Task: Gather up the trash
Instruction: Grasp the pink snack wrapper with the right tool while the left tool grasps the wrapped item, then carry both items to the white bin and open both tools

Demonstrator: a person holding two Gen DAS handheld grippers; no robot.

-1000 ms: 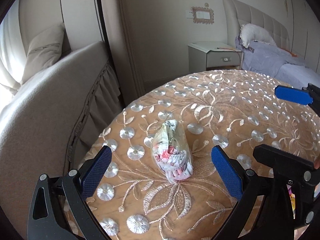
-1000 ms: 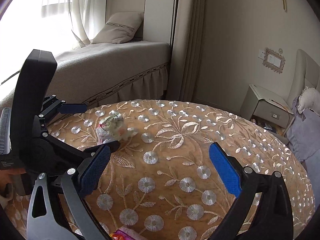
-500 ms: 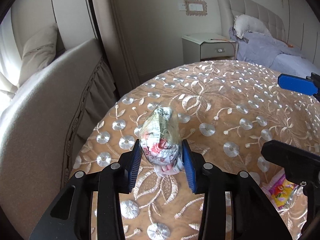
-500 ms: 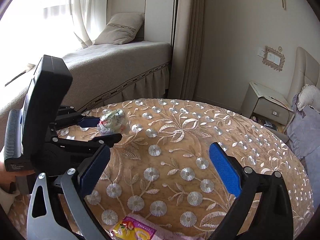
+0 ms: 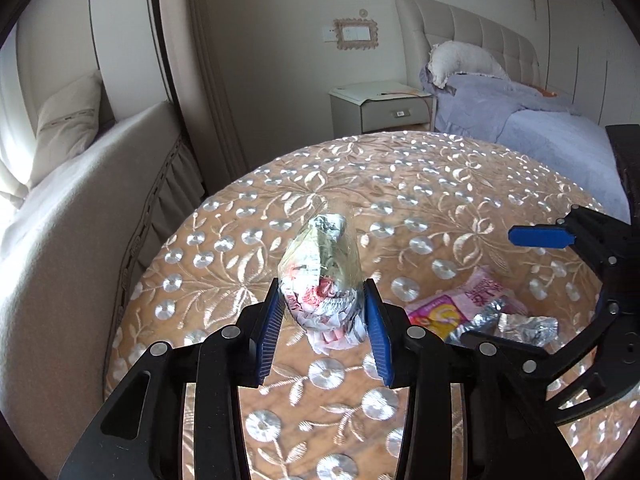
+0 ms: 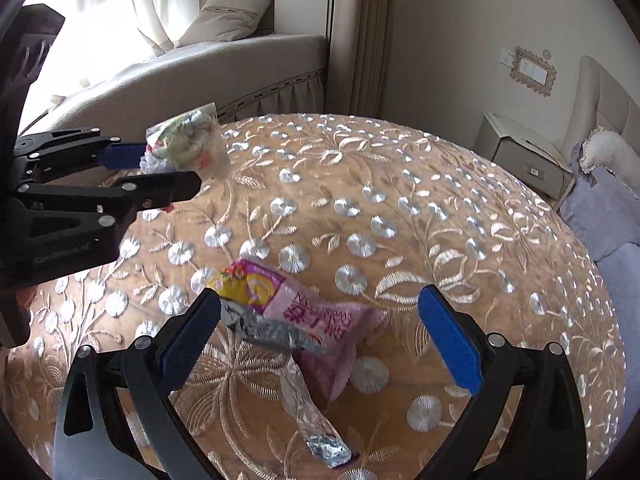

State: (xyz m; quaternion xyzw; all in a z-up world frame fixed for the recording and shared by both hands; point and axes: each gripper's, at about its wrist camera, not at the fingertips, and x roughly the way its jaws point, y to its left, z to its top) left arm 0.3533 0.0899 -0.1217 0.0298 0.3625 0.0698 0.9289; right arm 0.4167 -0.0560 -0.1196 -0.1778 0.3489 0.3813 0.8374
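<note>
My left gripper [image 5: 322, 300] is shut on a clear plastic bag of crumpled paper trash [image 5: 324, 276] and holds it above the round embroidered table [image 5: 420, 184]. The held bag also shows in the right wrist view [image 6: 186, 148], lifted off the cloth at the upper left. My right gripper [image 6: 320, 316] is open. A pink and yellow snack wrapper [image 6: 296, 308] with a silver foil strip [image 6: 316, 432] lies on the table between its fingers. The wrapper also shows in the left wrist view [image 5: 464, 304].
A beige window seat [image 6: 192, 76] with a cushion [image 6: 228, 12] runs behind the table at the left. A nightstand [image 5: 380, 108] and a bed with lilac bedding [image 5: 540, 128] stand beyond the table's far edge.
My left gripper closed on the bag of paper trash and lifted it off the table. My right gripper moved over the pink snack wrapper, which now lies between its open fingers.
</note>
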